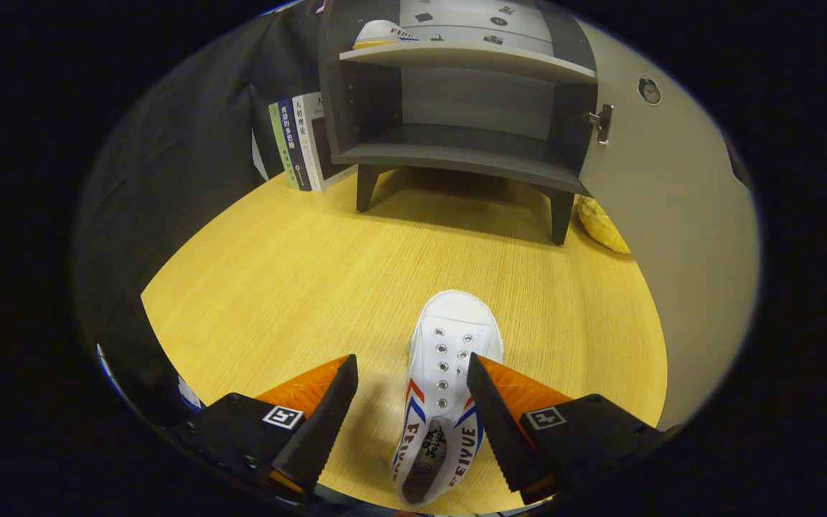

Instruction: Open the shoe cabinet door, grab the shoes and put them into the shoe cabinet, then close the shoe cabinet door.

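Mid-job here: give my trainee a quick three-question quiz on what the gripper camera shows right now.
1. True or false: the cabinet door is open.
2. Where is the second shoe? A) upper shelf B) lower shelf C) table
3. What lies between the open fingers of the gripper?

Key: 1 true. 2 A. 3 The white shoe on the table, off toward one finger.
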Available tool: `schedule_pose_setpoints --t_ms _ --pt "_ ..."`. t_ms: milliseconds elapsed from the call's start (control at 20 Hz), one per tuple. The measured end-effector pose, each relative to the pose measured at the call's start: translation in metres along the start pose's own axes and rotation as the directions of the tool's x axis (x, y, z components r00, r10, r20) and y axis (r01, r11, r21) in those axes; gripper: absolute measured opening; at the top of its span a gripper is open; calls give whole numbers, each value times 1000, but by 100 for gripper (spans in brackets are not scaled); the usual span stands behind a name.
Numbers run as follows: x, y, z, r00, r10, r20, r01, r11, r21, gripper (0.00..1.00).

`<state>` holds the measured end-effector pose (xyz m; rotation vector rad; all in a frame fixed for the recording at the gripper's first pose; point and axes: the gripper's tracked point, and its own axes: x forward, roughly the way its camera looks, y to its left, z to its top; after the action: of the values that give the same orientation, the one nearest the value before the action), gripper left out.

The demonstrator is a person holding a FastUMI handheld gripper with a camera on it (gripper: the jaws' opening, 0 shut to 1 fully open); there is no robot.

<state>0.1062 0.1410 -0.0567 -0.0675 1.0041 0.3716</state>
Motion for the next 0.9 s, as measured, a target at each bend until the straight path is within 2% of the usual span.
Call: schedule_pose_setpoints --t_ms 200,350,400,450,550,800,900 --pt "-13 8 -21 991 35 -126 -33 999 19 96" --pt "-12 4 -22 990 23 -136 -23 1000 -3 91" --pt "-13 -2 -21 992 -8 -128 5 1000 -26 91" --pt "1 -5 -23 991 -15 -133 12 1000 -22 82" --pt "-2 -5 -22 989 -33 -143 34 999 4 65" --pt "-3 -10 -20 988 -40 -149 33 998 -47 21" --pt "-2 2 -22 988 18 -150 -18 1000 3 5"
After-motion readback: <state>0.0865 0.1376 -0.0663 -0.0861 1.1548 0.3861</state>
